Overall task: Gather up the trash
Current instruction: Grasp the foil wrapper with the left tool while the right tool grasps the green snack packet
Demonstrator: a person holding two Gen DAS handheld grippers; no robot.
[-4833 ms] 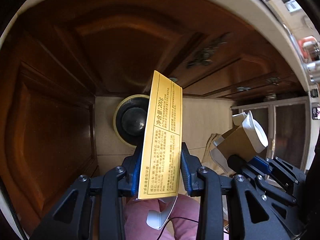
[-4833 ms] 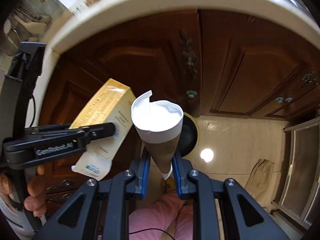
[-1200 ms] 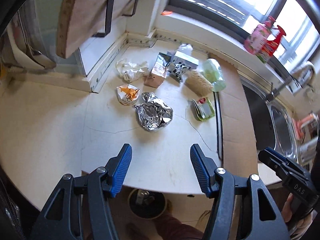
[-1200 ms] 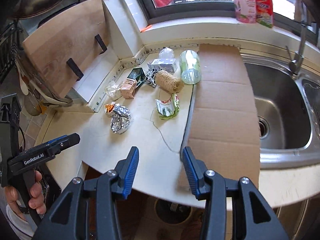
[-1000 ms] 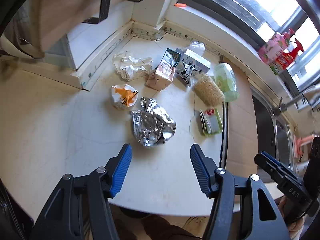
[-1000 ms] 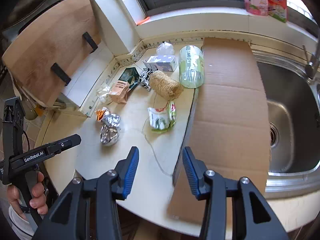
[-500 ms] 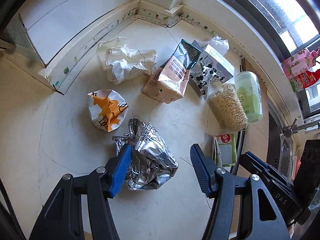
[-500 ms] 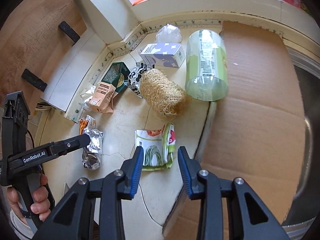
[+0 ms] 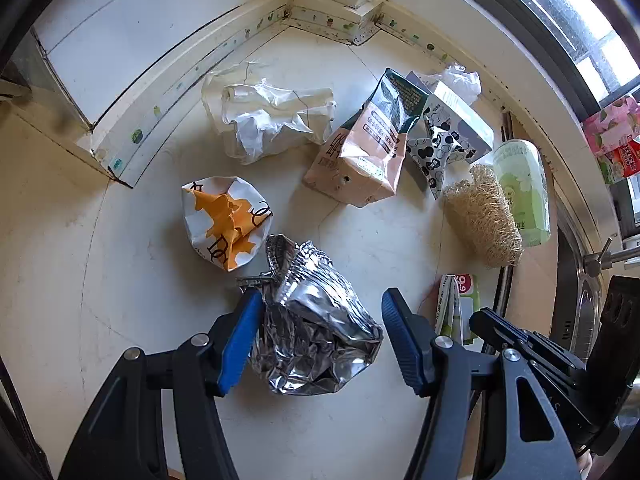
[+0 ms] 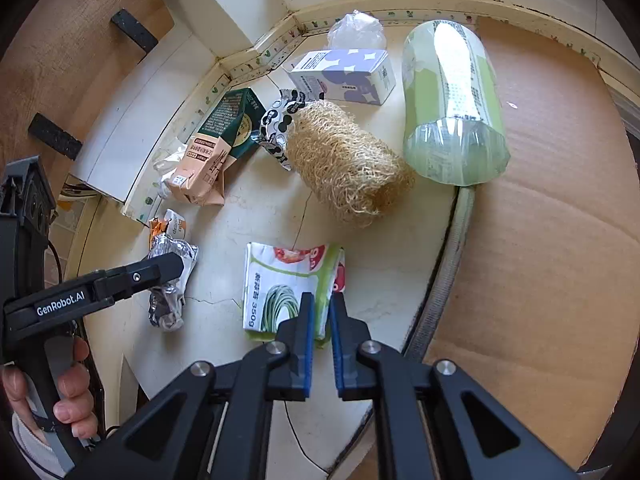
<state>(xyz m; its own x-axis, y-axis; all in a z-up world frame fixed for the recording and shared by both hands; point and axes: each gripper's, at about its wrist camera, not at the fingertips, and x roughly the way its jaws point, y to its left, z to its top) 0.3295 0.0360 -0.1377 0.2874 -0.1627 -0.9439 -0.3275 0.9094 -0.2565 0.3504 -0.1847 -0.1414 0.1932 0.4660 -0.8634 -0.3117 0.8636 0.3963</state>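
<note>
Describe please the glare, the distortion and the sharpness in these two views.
Left wrist view: the crumpled foil shows bright glints and the window is overexposed; the straight counter trim bends from the fisheye. Right wrist view: a glare stripe runs along the green roll, and the cardboard bulges. Both views are sharp, with black corners.

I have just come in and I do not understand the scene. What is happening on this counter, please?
A person is clearing trash from a kitchen counter with a handheld tool in each hand. The left tool is open, with a crumpled foil wrapper between its jaws, not yet gripped. The right tool has just been closing and now pinches the near edge of a green and white food packet. Cartons, a loofah and other wrappers lie untouched.
</note>
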